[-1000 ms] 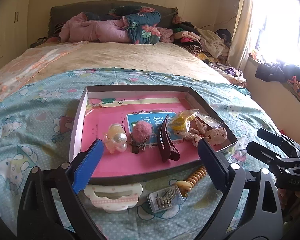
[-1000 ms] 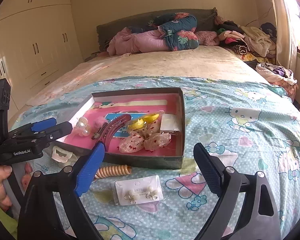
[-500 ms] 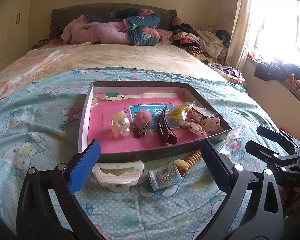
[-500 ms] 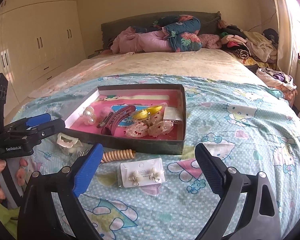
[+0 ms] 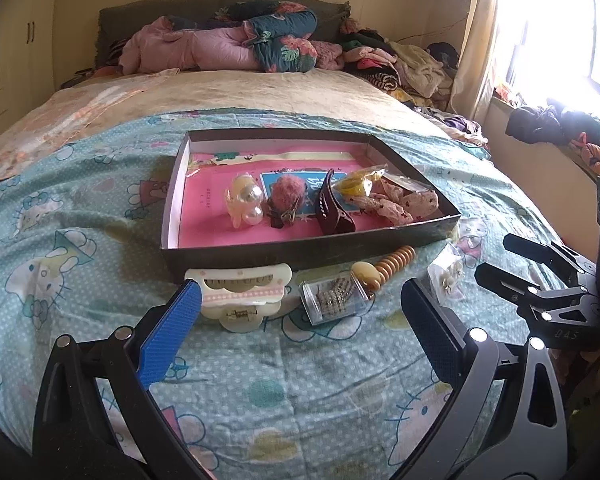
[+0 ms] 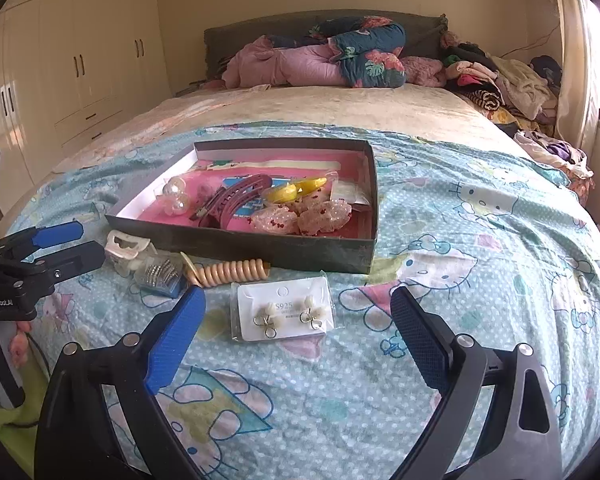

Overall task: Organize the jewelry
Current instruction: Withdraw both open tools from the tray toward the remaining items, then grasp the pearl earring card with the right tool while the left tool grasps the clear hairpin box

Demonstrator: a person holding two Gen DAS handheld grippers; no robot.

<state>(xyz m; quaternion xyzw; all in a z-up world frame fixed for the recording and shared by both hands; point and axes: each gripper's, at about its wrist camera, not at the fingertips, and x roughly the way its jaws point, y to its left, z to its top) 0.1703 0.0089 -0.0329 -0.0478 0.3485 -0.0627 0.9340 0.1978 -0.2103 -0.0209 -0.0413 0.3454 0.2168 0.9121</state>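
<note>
Left tongs [image 5: 300,336] and right tongs [image 6: 298,330] both spread wide, grasping nothing, above the bed's [image 6: 480,240] near edge. Earring card [image 6: 285,312] lies between the right tongs' fingers, just before the box [image 6: 260,246]. White claw clip [image 5: 240,290], clear case [image 5: 332,298] and coil hair tie [image 5: 388,266] lie along the box's near wall.

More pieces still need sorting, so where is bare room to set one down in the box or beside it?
The box has bare pink floor at its left side, between the wall and the pearl clip. Its right half is crowded with clips and bows. The bedspread right of the box is bare. The strip in front is packed: white claw clip, coil tie, earring card.
</note>
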